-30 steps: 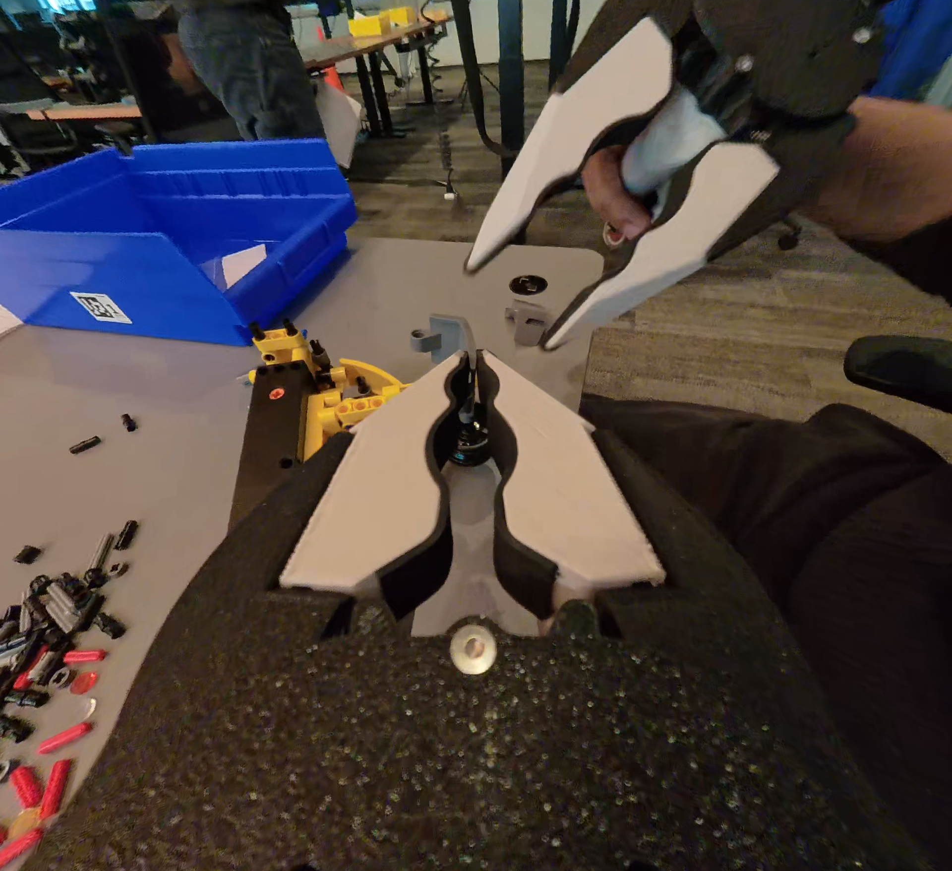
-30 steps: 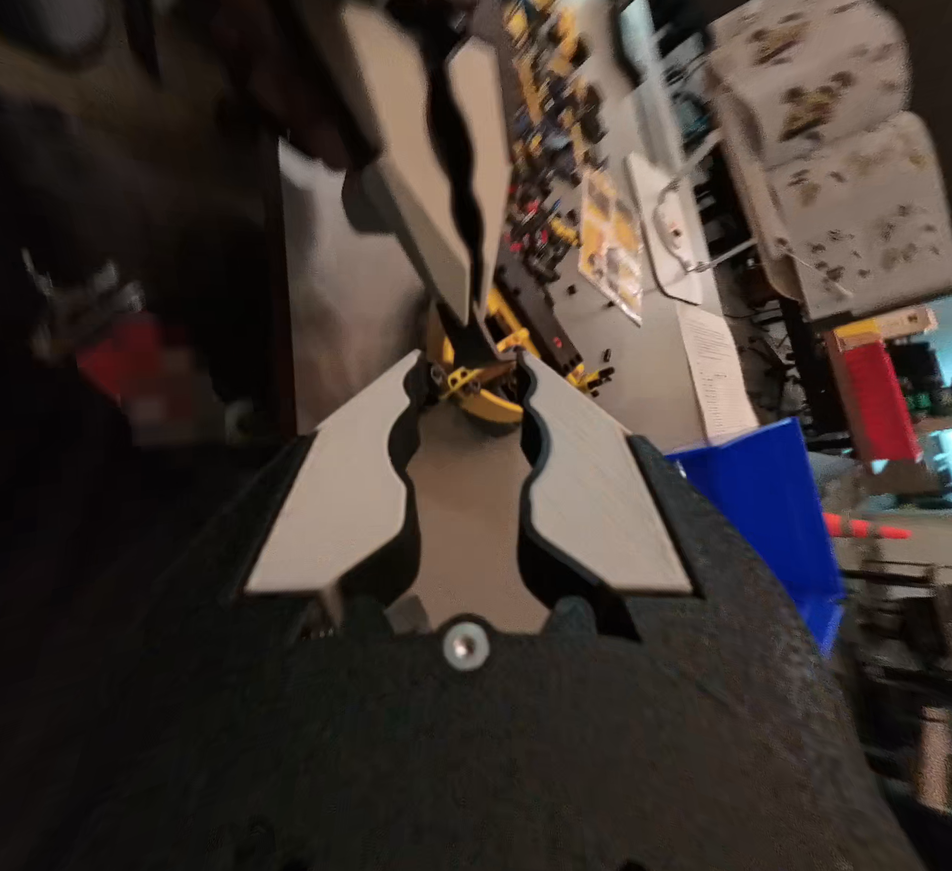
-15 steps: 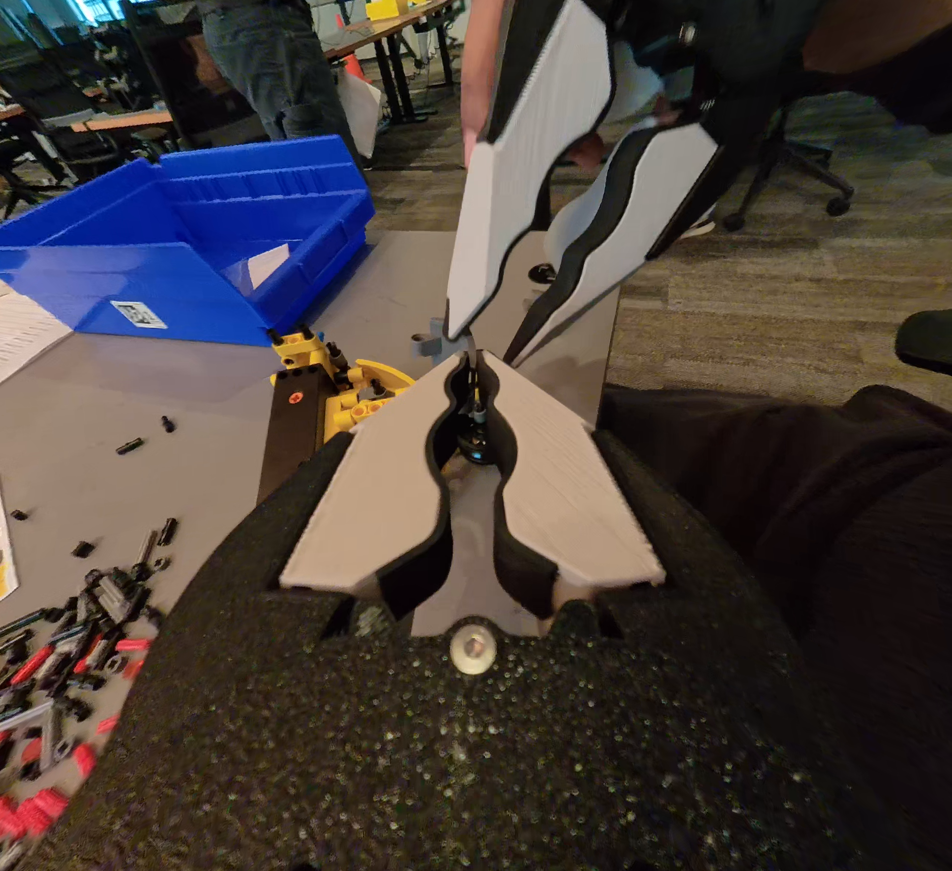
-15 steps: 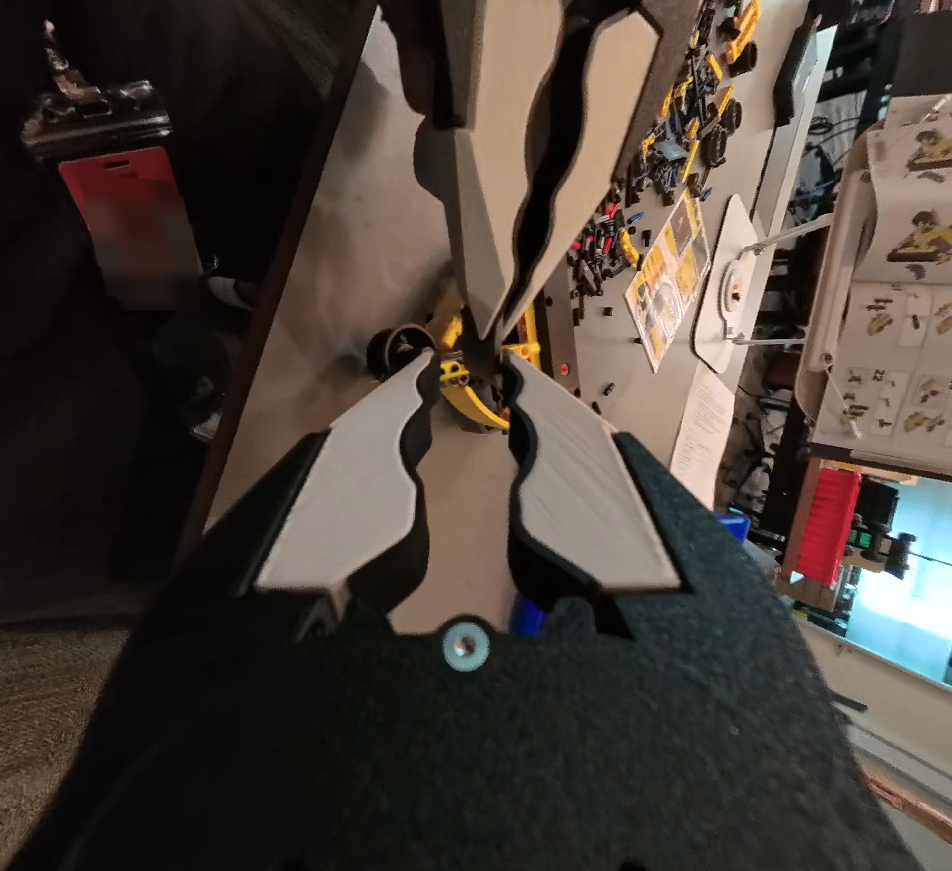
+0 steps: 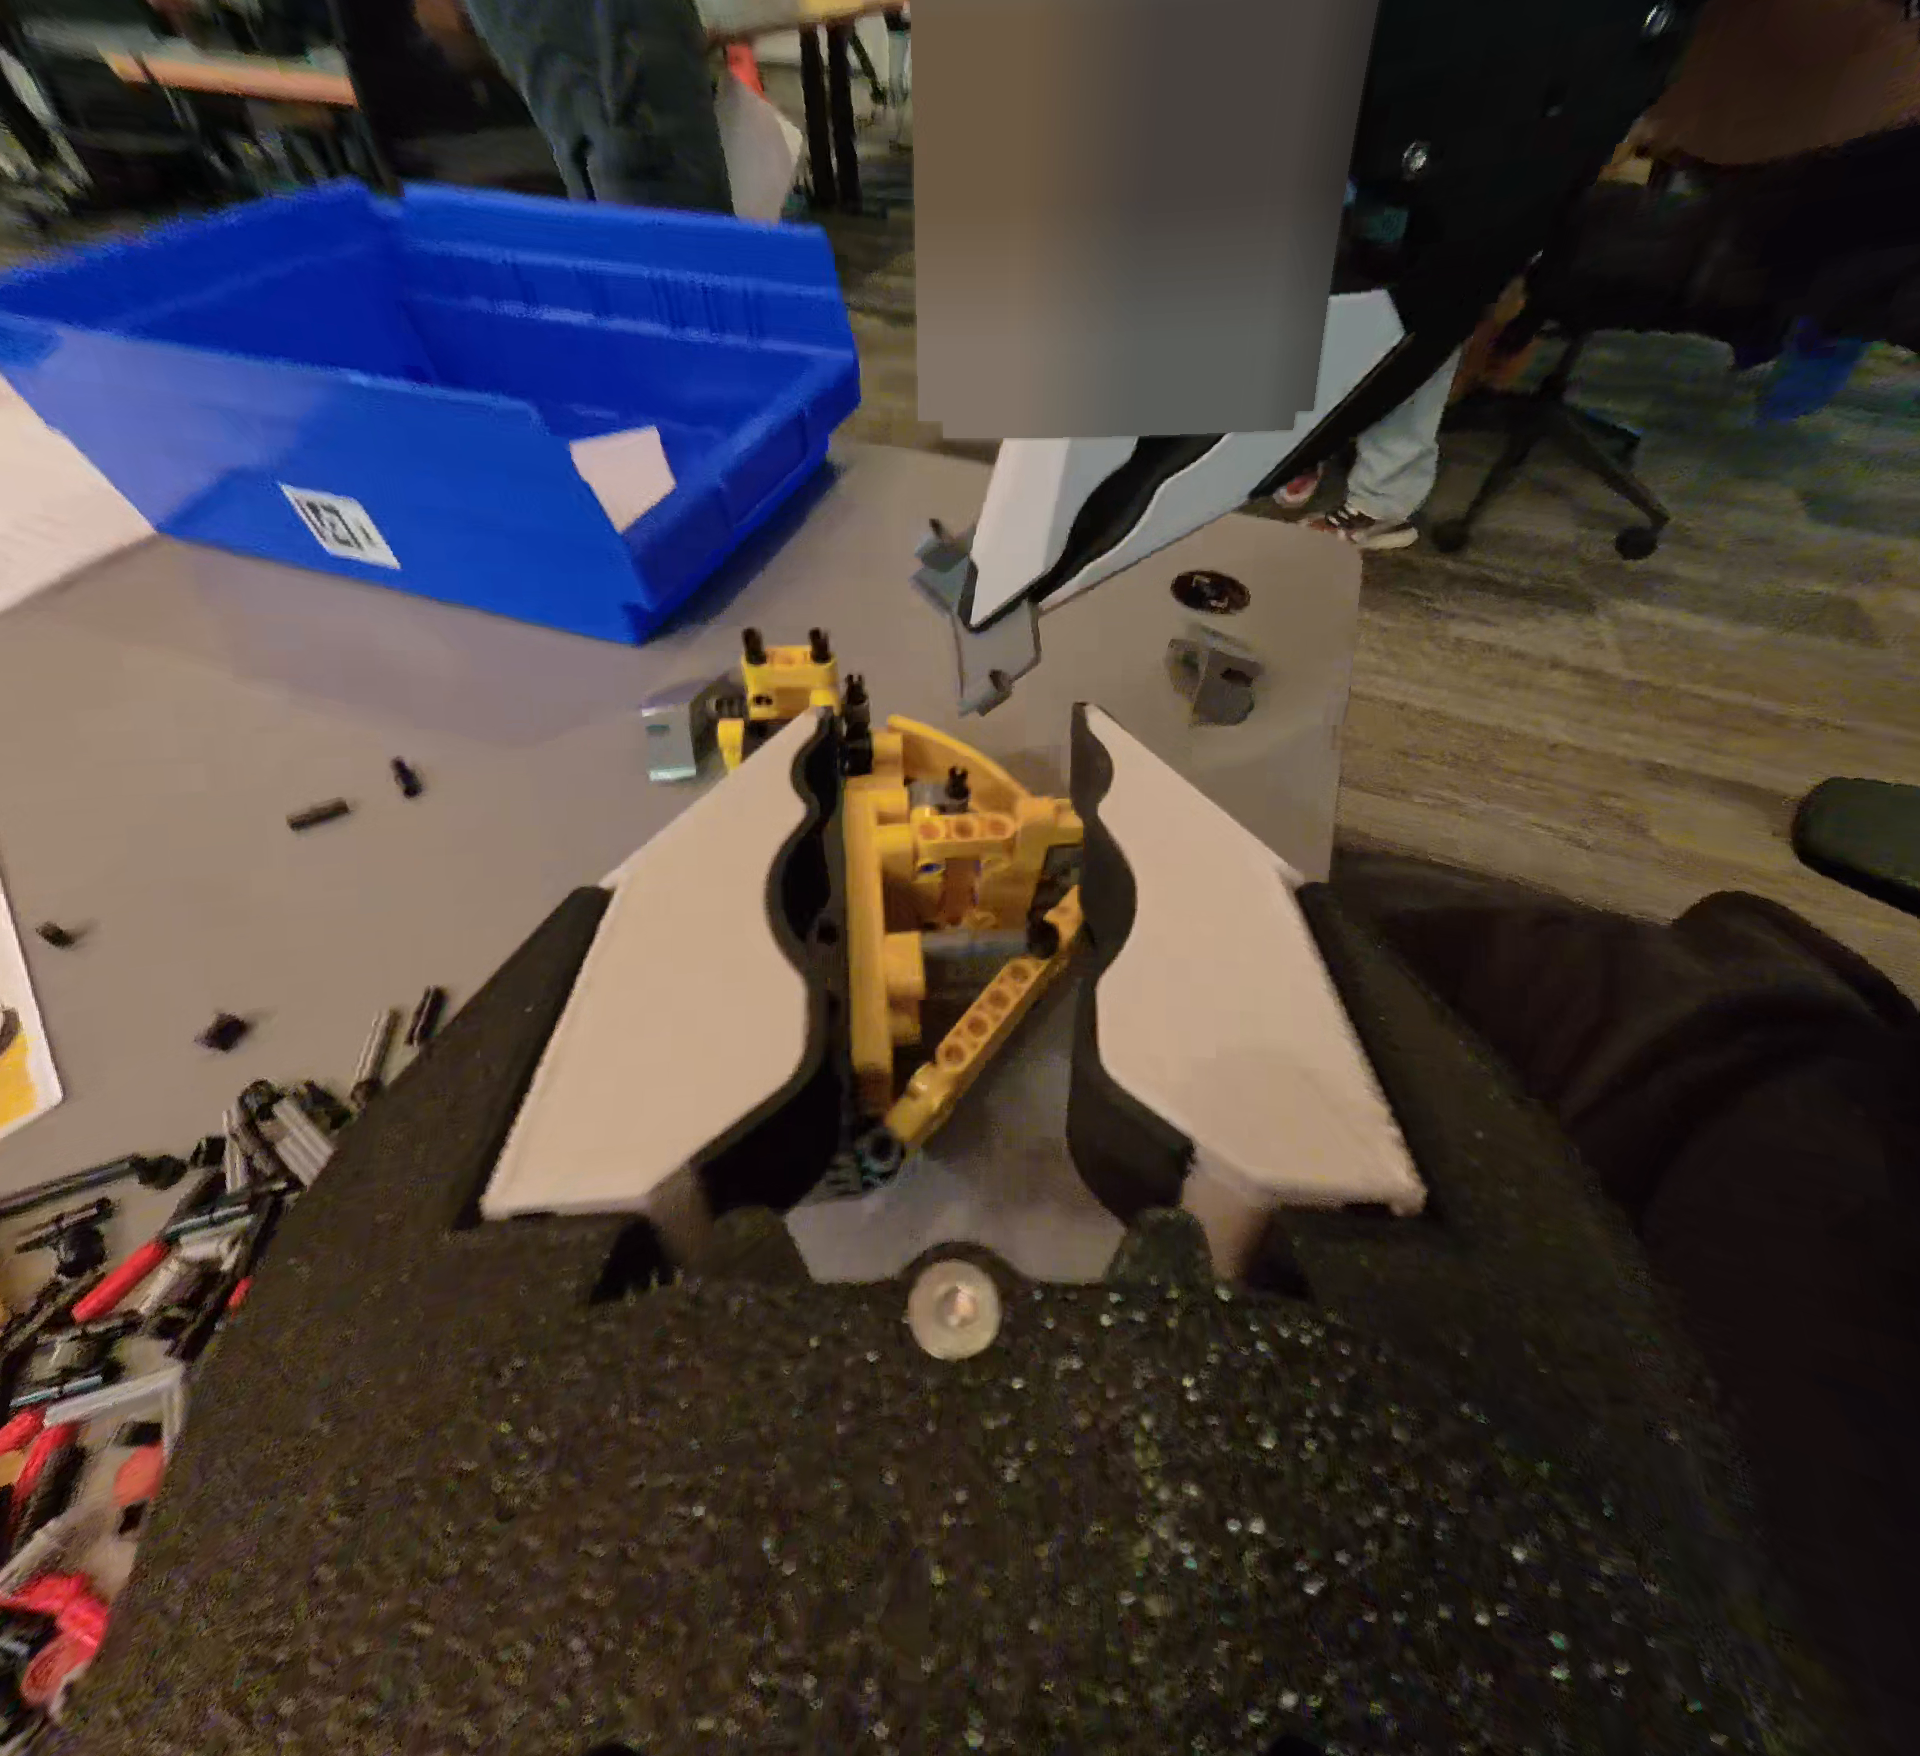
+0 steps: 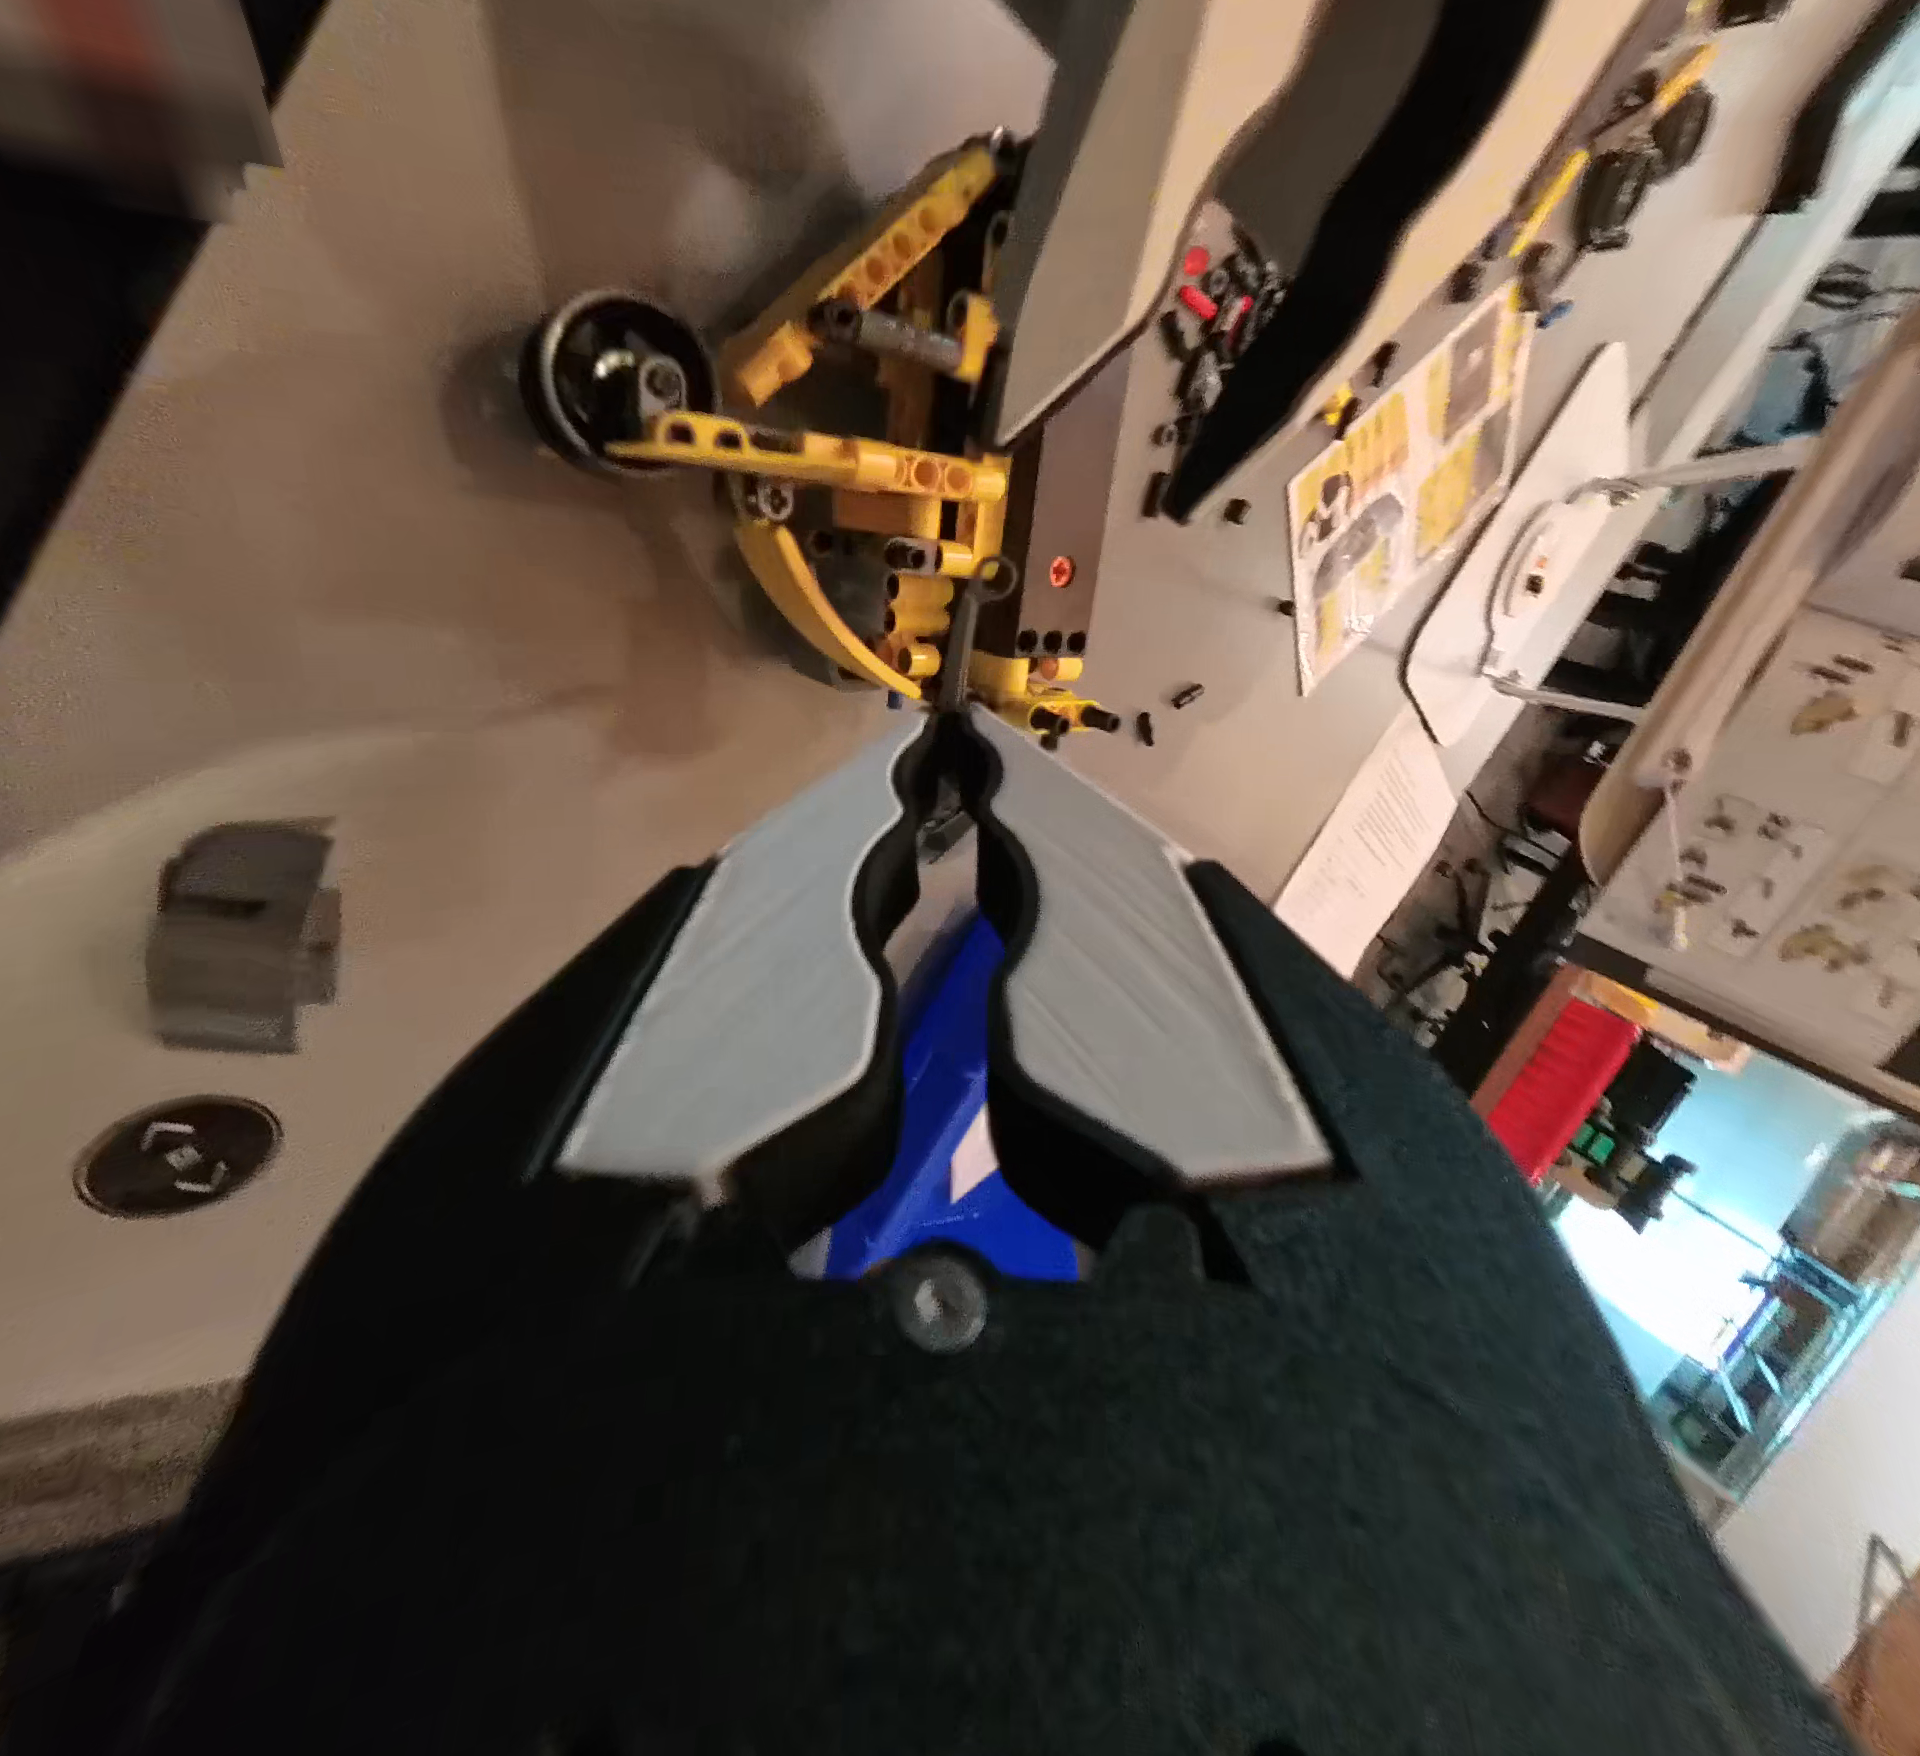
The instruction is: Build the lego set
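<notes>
Since half a second ago the left tool (image 5: 951, 750) has let go of the thin black rod and spread wide; its fingers now straddle the yellow model (image 5: 935, 875) on the grey table (image 5: 208, 823), released and gripping nothing; the left finger's inner edge lies against the model's side, the right finger sits just beside its slanted yellow beam. The right tool (image 6: 951, 719) has clenched; it now pinches the rod (image 6: 961, 641) at its tips, and the rod's far end reaches into the model (image 6: 883, 501). In the left wrist view the right tool (image 5: 997, 610) comes down steeply from above, tips pointing at the table just past the model, a grey part (image 5: 992, 657) at its tips; whether that part is held I cannot tell. The model's black wheel (image 6: 618, 381) faces the table's edge. A blue bin (image 5: 436, 387) stands well apart to the left; loose black and red pieces (image 5: 104, 1291) lie heaped by the left tool's body; a grey block (image 6: 244, 932) rests near the right tool.
</notes>
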Demonstrator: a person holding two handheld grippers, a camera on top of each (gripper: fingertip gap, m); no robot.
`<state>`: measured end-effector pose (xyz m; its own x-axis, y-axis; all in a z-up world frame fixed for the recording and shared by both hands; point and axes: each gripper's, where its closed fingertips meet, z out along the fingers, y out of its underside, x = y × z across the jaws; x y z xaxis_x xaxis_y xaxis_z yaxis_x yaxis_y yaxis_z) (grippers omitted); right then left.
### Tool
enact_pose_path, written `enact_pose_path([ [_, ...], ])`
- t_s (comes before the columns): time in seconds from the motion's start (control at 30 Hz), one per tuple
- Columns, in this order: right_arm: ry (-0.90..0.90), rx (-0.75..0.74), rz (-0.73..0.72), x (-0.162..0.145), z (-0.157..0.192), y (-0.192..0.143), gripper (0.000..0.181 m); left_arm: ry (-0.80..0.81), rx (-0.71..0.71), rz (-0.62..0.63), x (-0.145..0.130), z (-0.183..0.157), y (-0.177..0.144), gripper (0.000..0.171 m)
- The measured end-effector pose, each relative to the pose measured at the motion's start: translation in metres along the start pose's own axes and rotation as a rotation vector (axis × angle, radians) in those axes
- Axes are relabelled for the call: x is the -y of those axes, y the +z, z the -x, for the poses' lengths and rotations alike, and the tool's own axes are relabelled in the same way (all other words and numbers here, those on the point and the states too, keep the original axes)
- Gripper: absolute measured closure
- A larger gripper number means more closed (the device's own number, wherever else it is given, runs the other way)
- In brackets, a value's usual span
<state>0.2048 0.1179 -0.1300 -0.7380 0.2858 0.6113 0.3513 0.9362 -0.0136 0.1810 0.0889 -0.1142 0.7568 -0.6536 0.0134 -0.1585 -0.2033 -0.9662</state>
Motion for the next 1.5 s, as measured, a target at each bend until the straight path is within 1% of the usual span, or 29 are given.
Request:
enact_pose_path([
  [0.1, -0.028, 0.094, -0.018, -0.007, 0.001, 0.009, 0.18, -0.049, -0.054, 0.069, -0.006, 0.013, 0.002, 0.126],
  [0.17, -0.026, 0.164, -0.061, -0.006, 0.004, 0.012, 0.18, -0.087, -0.04, 0.103, -0.009, 0.029, 0.005, 0.126],
  [0.23, -0.051, 0.236, -0.096, -0.005, 0.01, 0.013, 0.18, -0.141, -0.032, 0.17, -0.018, 0.042, 0.011, 0.125],
  [0.33, -0.076, 0.312, -0.12, -0.007, 0.013, 0.013, 0.18, -0.187, -0.091, 0.274, -0.034, 0.042, 0.019, 0.125],
  [0.47, -0.071, 0.407, -0.15, -0.008, 0.013, 0.014, 0.18, -0.21, -0.126, 0.307, -0.041, 0.038, 0.026, 0.124],
  [0.57, -0.083, 0.482, -0.16, -0.007, 0.014, 0.015, 0.18, -0.228, -0.148, 0.311, -0.042, 0.033, 0.027, 0.123],
  [0.7, -0.084, 0.531, -0.167, -0.006, 0.009, 0.017, 0.18, -0.276, -0.193, 0.302, -0.038, 0.028, 0.028, 0.123],
  [0.83, -0.083, 0.583, -0.174, -0.006, 0.011, 0.019, 0.18, -0.294, -0.206, 0.301, -0.039, 0.027, 0.028, 0.122],
  [1.03, -0.085, 0.619, -0.175, -0.006, 0.011, 0.022, 0.18, -0.365, -0.247, 0.288, -0.037, 0.026, 0.029, 0.117],
  [1.27, -0.102, 0.675, -0.162, -0.007, 0.014, 0.023, 0.18, -0.393, -0.255, 0.303, -0.04, 0.026, 0.031, 0.116],
  [1.5, -0.079, 0.729, -0.146, -0.006, 0.013, 0.022, 0.18, -0.431, -0.272, 0.307, -0.042, 0.026, 0.031, 0.116],
])
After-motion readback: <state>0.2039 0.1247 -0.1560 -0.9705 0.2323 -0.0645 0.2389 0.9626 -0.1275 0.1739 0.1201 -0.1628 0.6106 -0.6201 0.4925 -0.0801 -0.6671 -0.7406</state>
